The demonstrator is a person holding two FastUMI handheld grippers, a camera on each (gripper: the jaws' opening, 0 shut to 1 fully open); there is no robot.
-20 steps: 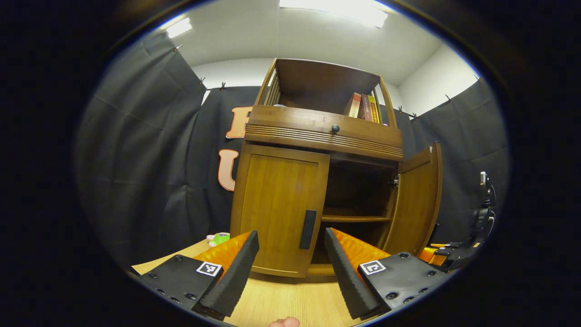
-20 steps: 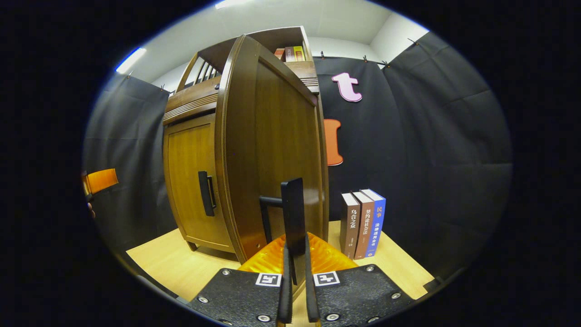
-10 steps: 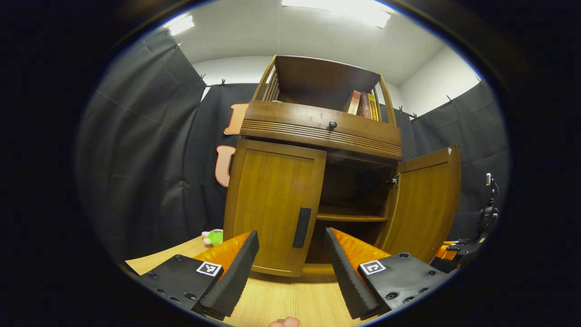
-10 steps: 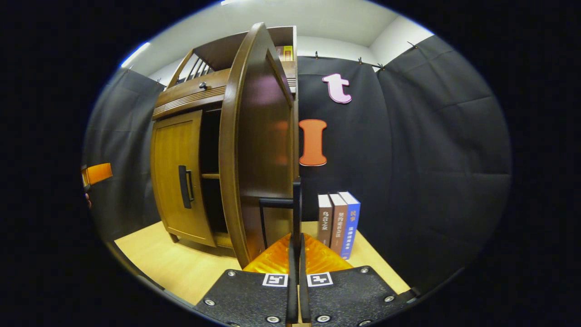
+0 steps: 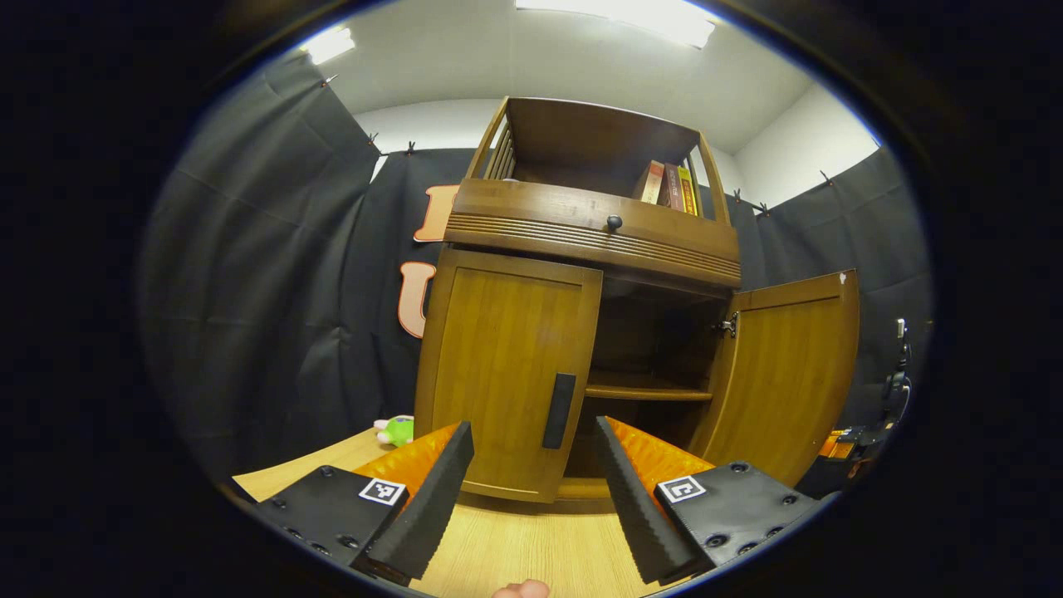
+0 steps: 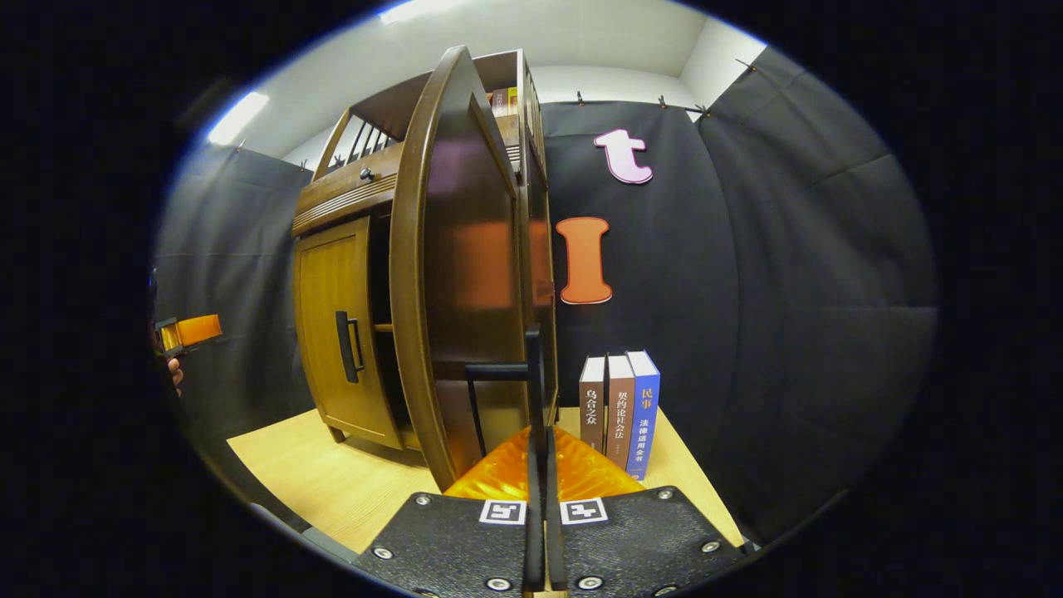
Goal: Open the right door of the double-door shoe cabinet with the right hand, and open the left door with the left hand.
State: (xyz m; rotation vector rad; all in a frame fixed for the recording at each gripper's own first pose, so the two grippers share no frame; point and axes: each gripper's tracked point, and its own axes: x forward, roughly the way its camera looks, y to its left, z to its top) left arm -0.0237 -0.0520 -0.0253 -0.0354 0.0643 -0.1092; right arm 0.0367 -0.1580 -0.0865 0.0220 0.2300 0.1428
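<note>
The wooden shoe cabinet [image 5: 594, 237] stands on the table. Its left door [image 5: 498, 365] is closed, with a dark vertical handle [image 5: 559, 399]. My left gripper [image 5: 531, 432] hangs open a short way in front of that handle, touching nothing. The right door [image 5: 789, 374] is swung wide open, showing a shelf inside. In the right gripper view this right door [image 6: 465, 274] is seen nearly edge-on, and my right gripper [image 6: 541, 440] is shut on its handle [image 6: 534, 374]. The right gripper [image 5: 847, 444] also appears at the open door's outer edge. The left gripper [image 6: 187, 330] appears at the far left.
Three books [image 6: 619, 411] stand upright on the table [image 6: 332, 482] beside the open door, against the black cloth. More books [image 5: 668, 184] sit in the cabinet's top shelf. A small green toy [image 5: 397, 429] lies left of the cabinet.
The right door has swung further open with my right gripper holding its handle. My left gripper stays open, almost in place before the closed left door.
</note>
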